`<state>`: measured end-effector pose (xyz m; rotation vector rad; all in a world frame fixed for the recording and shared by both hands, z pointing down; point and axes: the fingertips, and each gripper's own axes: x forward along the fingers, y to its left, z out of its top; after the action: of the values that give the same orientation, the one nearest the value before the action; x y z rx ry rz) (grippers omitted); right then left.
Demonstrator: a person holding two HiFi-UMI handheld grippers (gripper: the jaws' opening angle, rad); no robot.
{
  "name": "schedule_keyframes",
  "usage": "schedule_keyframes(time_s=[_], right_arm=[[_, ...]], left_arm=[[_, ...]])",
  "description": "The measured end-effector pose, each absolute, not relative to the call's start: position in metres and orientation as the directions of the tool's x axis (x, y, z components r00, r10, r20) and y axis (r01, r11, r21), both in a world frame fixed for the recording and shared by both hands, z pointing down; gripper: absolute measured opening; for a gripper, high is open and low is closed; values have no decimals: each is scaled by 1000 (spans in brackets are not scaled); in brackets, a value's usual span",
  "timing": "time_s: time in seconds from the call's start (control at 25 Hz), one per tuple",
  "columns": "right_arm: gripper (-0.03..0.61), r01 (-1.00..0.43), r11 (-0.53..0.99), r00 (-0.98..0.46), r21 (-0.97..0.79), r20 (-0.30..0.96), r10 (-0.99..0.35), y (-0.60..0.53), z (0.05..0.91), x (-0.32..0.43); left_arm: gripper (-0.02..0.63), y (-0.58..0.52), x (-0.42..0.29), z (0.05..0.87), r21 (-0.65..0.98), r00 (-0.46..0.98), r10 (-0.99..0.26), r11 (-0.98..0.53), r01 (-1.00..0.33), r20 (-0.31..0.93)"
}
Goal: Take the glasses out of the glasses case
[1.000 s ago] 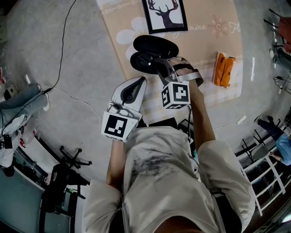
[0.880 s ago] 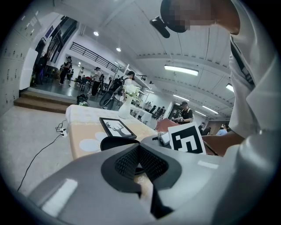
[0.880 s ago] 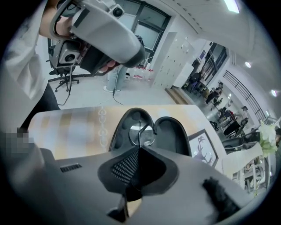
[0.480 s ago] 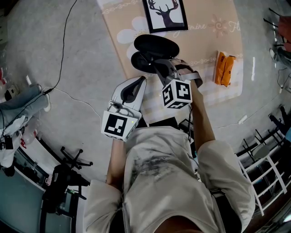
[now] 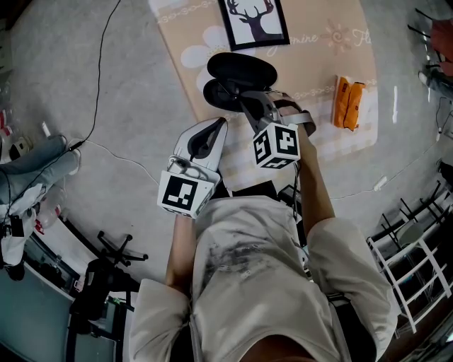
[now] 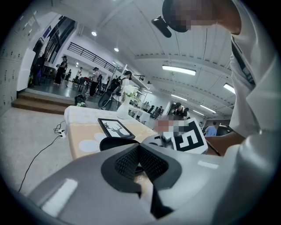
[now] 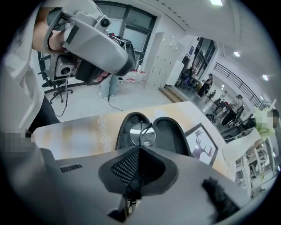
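Glasses on their way out: my right claw (image 7: 139, 147) is pressed together on the thin wire frame of the glasses (image 7: 142, 135), one round lens showing just past the tips at 12 o'clock. Over the last second its marker cube tipped and edged slightly back toward me, then held. I read that small draw-back as the start of the lift rather than its end, so the task looks roughly halfway along, with the grip made and the pull begun.

The glasses case (image 5: 241, 69) lies open on the patterned beige mat (image 5: 205, 42), its two dark shells spread side by side. In the right gripper view the lens sits over the seam between them. Apart from the glasses, both shells show only bare dark lining. Whether the frame is already clear of the lining or still rests on it, I cannot tell from here.

My left claw (image 5: 219, 124) waits at about 7 o'clock from the case, its jaws pressed together on nothing I can make out, and it has not shifted.

A framed deer picture (image 5: 253, 21) lies at 12 o'clock from the case, and an orange packet (image 5: 347, 104) is at 3 o'clock, well apart.
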<state>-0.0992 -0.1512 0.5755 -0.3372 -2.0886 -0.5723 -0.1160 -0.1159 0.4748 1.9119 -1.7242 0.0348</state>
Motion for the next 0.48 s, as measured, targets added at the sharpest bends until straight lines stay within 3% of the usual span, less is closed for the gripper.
schedule_keyframes(time_s=[0.48], right_arm=[[18, 406, 857, -563, 316, 826, -38, -161, 558, -98]], left_arm=[[9, -119, -113, 466, 371, 203, -910, -60, -927, 361]])
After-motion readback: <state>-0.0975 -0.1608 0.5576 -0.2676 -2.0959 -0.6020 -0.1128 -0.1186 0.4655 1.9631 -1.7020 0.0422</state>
